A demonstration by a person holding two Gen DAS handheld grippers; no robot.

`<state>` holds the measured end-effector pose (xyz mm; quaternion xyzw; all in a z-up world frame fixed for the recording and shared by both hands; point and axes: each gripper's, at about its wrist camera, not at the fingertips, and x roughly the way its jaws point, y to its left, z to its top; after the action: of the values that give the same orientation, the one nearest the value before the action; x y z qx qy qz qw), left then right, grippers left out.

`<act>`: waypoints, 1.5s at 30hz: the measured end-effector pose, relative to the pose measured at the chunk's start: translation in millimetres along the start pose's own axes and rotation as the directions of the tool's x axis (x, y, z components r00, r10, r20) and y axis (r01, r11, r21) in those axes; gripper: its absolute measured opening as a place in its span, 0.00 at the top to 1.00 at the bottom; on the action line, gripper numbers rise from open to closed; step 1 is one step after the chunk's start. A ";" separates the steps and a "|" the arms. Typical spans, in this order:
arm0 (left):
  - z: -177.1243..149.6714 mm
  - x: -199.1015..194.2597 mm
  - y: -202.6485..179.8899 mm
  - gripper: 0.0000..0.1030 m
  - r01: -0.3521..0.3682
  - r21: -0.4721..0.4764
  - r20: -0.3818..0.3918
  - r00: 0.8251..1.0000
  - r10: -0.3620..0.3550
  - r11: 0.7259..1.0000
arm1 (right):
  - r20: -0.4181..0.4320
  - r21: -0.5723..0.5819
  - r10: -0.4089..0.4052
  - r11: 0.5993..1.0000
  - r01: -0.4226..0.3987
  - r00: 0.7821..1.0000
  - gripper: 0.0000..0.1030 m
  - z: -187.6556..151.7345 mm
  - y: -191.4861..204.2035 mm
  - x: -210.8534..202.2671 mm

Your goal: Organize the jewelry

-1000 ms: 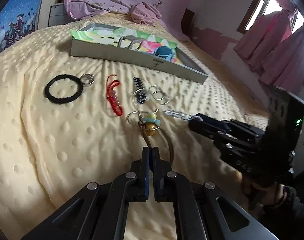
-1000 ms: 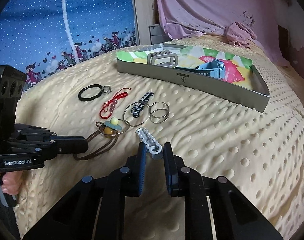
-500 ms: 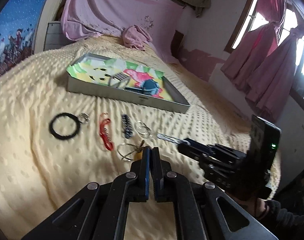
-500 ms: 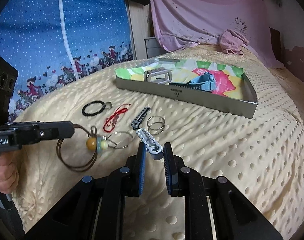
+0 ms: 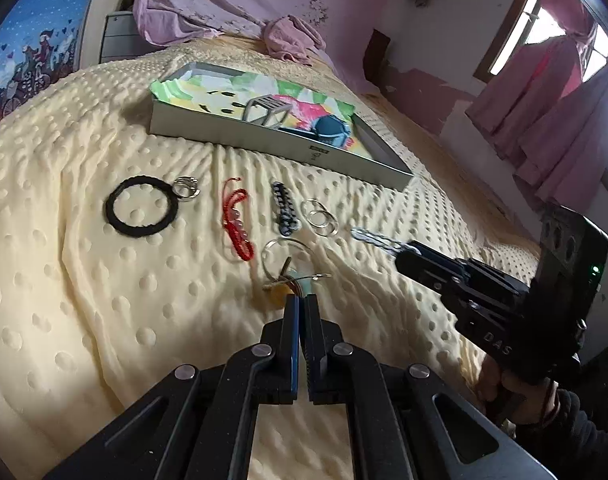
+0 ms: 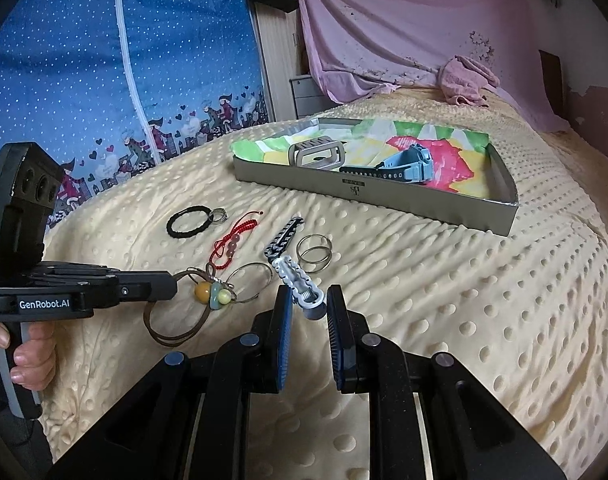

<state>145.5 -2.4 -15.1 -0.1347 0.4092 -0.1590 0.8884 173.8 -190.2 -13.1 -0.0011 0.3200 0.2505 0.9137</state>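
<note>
Jewelry lies in a loose row on the cream dotted blanket (image 6: 444,288). Left gripper (image 5: 301,300), fingers pressed together, pinches the brown cord bracelet with beads (image 6: 211,292), which hangs from its tips just above the blanket. Right gripper (image 6: 308,306) pinches one end of a white hair clip (image 6: 293,276), the clip pointing toward 11 o'clock from its fingertips. At 10 o'clock from the clip lie the red string bracelet (image 6: 233,244) and, beyond it, the black hair tie (image 6: 188,221); at 12 o'clock a black-and-white braided band (image 6: 283,236); at 1 o'clock two thin metal rings (image 6: 315,252). A shallow tray (image 6: 384,196) at the far side holds two watches.
</note>
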 end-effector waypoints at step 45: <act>9.4 17.1 26.5 0.97 0.113 -0.200 -0.134 0.981 -0.141 0.973 | 0.007 0.009 0.030 0.999 -0.031 1.000 0.85 4.2 5.0 -2.3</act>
<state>167.8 16.1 -30.7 -0.2335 0.4774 -0.1851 0.8266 172.5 -186.2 -7.7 0.0090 0.3179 0.2629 0.9109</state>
